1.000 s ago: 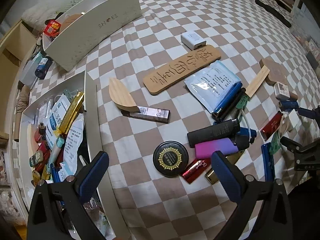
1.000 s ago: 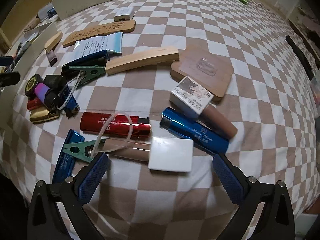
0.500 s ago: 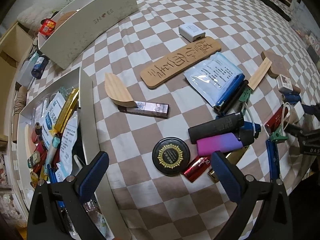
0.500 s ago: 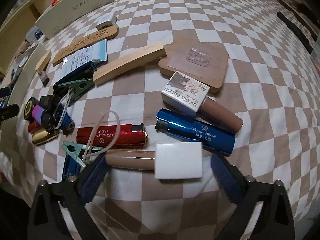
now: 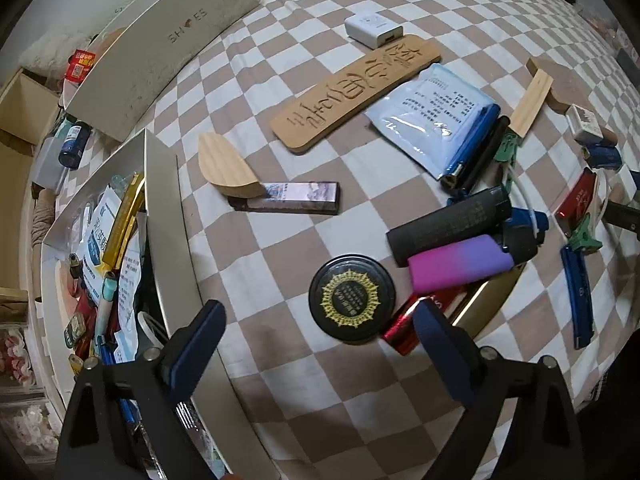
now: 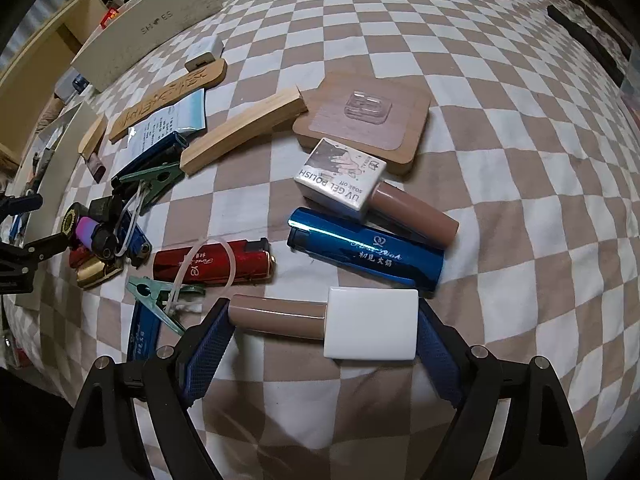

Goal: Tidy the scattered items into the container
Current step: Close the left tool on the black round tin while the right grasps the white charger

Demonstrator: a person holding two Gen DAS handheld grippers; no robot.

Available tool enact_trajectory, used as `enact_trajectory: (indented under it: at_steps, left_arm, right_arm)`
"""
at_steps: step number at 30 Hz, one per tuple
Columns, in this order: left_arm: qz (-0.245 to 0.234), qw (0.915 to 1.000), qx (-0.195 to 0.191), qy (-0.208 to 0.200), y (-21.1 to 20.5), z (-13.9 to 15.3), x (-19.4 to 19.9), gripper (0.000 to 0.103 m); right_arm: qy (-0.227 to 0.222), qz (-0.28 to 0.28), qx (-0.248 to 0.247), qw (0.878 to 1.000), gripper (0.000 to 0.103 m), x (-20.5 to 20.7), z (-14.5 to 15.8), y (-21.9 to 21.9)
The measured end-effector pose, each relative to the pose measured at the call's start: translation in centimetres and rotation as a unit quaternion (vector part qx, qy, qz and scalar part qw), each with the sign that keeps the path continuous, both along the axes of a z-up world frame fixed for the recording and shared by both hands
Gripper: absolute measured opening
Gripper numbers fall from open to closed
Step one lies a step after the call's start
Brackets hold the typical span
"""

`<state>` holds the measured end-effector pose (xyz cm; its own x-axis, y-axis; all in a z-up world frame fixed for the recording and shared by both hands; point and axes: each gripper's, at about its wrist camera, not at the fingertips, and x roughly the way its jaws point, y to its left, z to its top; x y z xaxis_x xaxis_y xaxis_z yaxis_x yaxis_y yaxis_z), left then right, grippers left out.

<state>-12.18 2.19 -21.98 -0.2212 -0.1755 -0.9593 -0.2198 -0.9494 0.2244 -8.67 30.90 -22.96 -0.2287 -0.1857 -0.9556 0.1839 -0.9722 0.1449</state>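
My right gripper (image 6: 320, 336) is open, its fingers on either side of a brown nail polish bottle with a white cap (image 6: 332, 320) that lies on the checkered cloth. Behind it lie a blue lighter (image 6: 368, 254), a red lighter (image 6: 212, 266) and a second polish bottle (image 6: 360, 192). My left gripper (image 5: 320, 344) is open and empty, just in front of a black round tin (image 5: 352, 298). The open white container (image 5: 164, 216), holding several items, lies at the left in the left wrist view.
A purple lighter (image 5: 460, 262), a black lighter (image 5: 448, 228), a carved wooden sign (image 5: 356, 94), a blue sachet (image 5: 432, 118), wooden pieces (image 5: 226, 166) and a white charger (image 5: 370, 28) are scattered about. A white shoe-box lid (image 5: 160, 52) stands at the back left.
My right gripper has moved forward, so its fingers now flank the brown polish bottle. My left gripper has moved closer to the black tin.
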Motion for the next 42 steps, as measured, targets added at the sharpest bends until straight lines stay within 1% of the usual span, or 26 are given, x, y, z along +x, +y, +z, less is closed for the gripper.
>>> enact_trajectory:
  at_steps: [1, 3, 7, 10, 13, 15, 17, 18, 19, 21, 23, 25, 26, 28, 29, 34, 37, 42]
  left_arm:
    - [0.002, 1.0000, 0.003, -0.003, -0.2, -0.1, 0.0, 0.089]
    - [0.004, 0.9999, 0.011, -0.010, -0.3, -0.5, -0.2, 0.089]
    - [-0.006, 0.9997, 0.015, -0.020, -0.1, -1.4, -0.4, 0.089]
    - [-0.009, 0.9996, 0.023, -0.016, 0.1, -1.6, -0.8, 0.089]
    - [-0.002, 0.9994, 0.031, -0.013, -0.4, -2.0, -1.2, 0.089]
    - [0.009, 0.9988, 0.044, -0.017, -0.9, -2.4, -1.4, 0.089]
    - [0.026, 0.9973, 0.062, -0.028, -1.6, -2.6, -1.7, 0.084]
    - [0.035, 0.9962, 0.069, -0.041, -2.0, -2.8, -1.8, 0.076]
    - [0.041, 0.9948, 0.074, -0.056, -2.3, -3.1, -1.8, 0.073]
    - [0.038, 0.9950, 0.075, -0.055, -2.4, -3.2, -1.6, 0.073]
    - [0.031, 0.9958, 0.069, -0.051, -2.1, -3.1, -1.4, 0.070]
    - [0.025, 0.9962, 0.067, -0.048, -1.7, -3.0, -1.3, 0.063]
    - [0.021, 0.9966, 0.065, -0.046, -1.5, -3.0, -1.2, 0.061]
    - [0.016, 0.9969, 0.064, -0.043, -1.1, -2.8, -1.1, 0.051]
    - [0.014, 0.9970, 0.065, -0.041, -1.0, -2.8, -1.1, 0.050]
    - [0.013, 0.9973, 0.060, -0.039, -0.8, -2.6, -0.9, 0.050]
    - [0.019, 0.9975, 0.054, -0.041, -1.1, -2.2, -0.8, 0.050]
    - [0.031, 0.9971, 0.063, -0.031, -1.7, -1.4, -0.8, 0.050]
  right_arm:
    - [0.000, -0.001, 0.001, 1.000, 0.087, 0.0, 0.0, 0.0]
    - [0.000, 0.000, 0.004, 1.000, 0.087, -0.1, -0.1, -0.4]
    - [0.000, 0.002, 0.006, 1.000, 0.087, -0.4, -0.2, -0.8]
    - [-0.001, 0.001, 0.006, 1.000, 0.087, -0.6, -0.3, -0.7]
    - [-0.002, -0.001, 0.006, 1.000, 0.087, -0.8, -0.5, -0.8]
    - [-0.002, -0.001, 0.007, 1.000, 0.087, -0.8, -0.5, -0.9]
    - [-0.001, 0.001, 0.008, 1.000, 0.087, -0.8, -0.6, -1.0]
    - [-0.001, 0.001, 0.008, 1.000, 0.087, -0.9, -0.6, -1.0]
    - [0.000, 0.002, 0.009, 1.000, 0.087, -0.8, -0.6, -1.1]
    - [0.005, 0.004, 0.012, 1.000, 0.087, -0.8, -0.5, -1.2]
    - [0.009, 0.008, 0.017, 1.000, 0.087, -0.8, -0.6, -1.4]
    - [0.012, 0.010, 0.021, 1.000, 0.087, -0.7, -0.6, -1.5]
    - [0.012, 0.011, 0.021, 1.000, 0.087, -0.7, -0.6, -1.5]
    - [0.013, 0.012, 0.019, 1.000, 0.087, -0.6, -0.6, -1.5]
    - [0.014, 0.012, 0.019, 1.000, 0.087, -0.6, -0.6, -1.5]
    - [0.016, 0.015, 0.021, 1.000, 0.087, -0.6, -0.5, -1.5]
    - [0.023, 0.024, 0.030, 0.999, 0.087, -0.4, -0.3, -1.8]
    - [0.027, 0.028, 0.026, 0.999, 0.087, -0.6, 0.2, -2.1]
